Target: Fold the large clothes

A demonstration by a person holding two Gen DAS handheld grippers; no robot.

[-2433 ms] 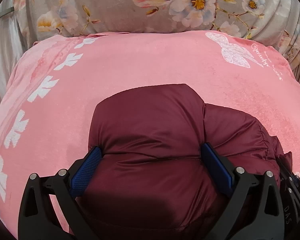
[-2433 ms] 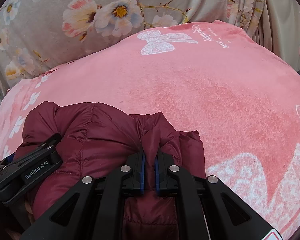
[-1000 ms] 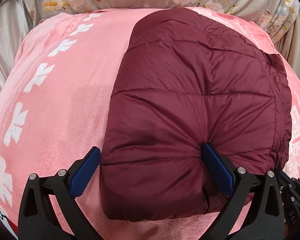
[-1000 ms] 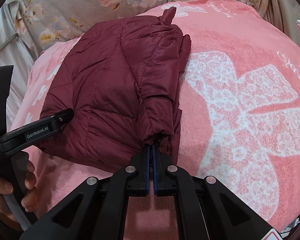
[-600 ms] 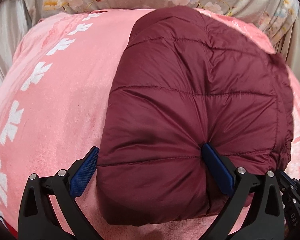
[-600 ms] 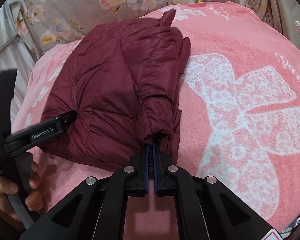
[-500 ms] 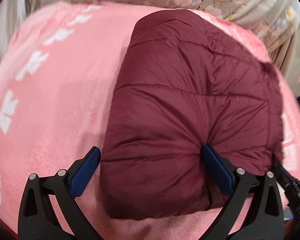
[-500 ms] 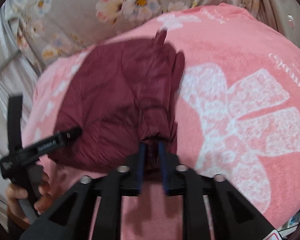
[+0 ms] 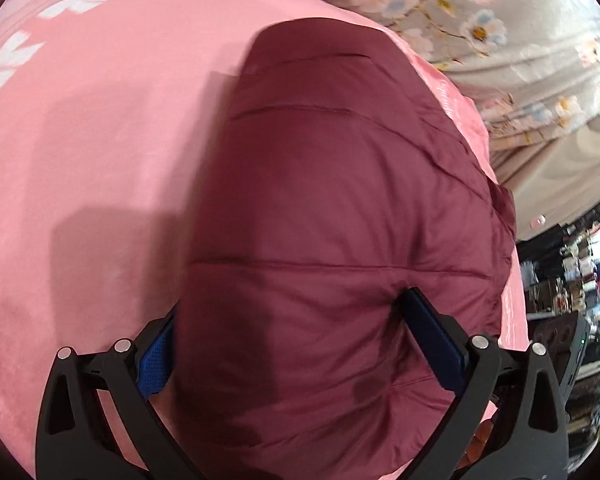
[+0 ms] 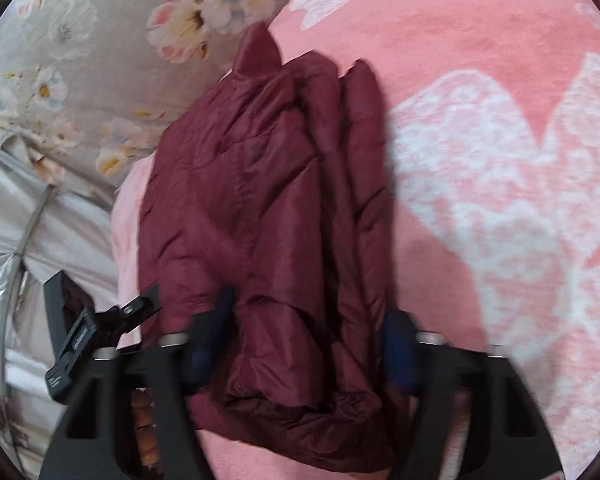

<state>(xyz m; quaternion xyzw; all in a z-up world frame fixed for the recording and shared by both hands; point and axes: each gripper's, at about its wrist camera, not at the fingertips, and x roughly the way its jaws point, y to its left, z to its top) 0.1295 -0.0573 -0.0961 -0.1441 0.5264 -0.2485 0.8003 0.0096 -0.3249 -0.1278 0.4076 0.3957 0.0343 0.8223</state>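
Maroon quilted jacket [image 9: 340, 220] is being shown folded into a thick bundle, lying on the pink blanket [image 9: 80, 140] with white flower prints. In the left wrist view the bundle is being seen running from the near edge of the frame toward the far edge of the blanket, where grey floral fabric [image 9: 520, 40] is being seen behind it.

Left gripper [image 9: 292, 340] is being held with its jaws spread wide around the near end of the bundle. Its right blue pad [image 9: 432, 336] is being pressed into the padded cloth, which is being dented around it; its left blue pad [image 9: 156, 360] is being seen against the bundle's left flank. Whether the bundle is being truly clamped or only bracketed cannot be told.

Right gripper [image 10: 300, 344] is being shown with its jaws partly spread, having just been opening and then closing slightly. The stacked folded edge of the jacket [image 10: 280, 220] is being seen between its two blue pads [image 10: 396, 356]. The view is being blurred by motion, so firm pressing by the pads cannot be confirmed.

In the right wrist view the left gripper [image 10: 100, 336] is being seen at the bundle's left side, with a person's fingers [image 10: 144, 420] being partly shown below it. Silvery fabric [image 10: 12, 240] is being seen at the left edge.
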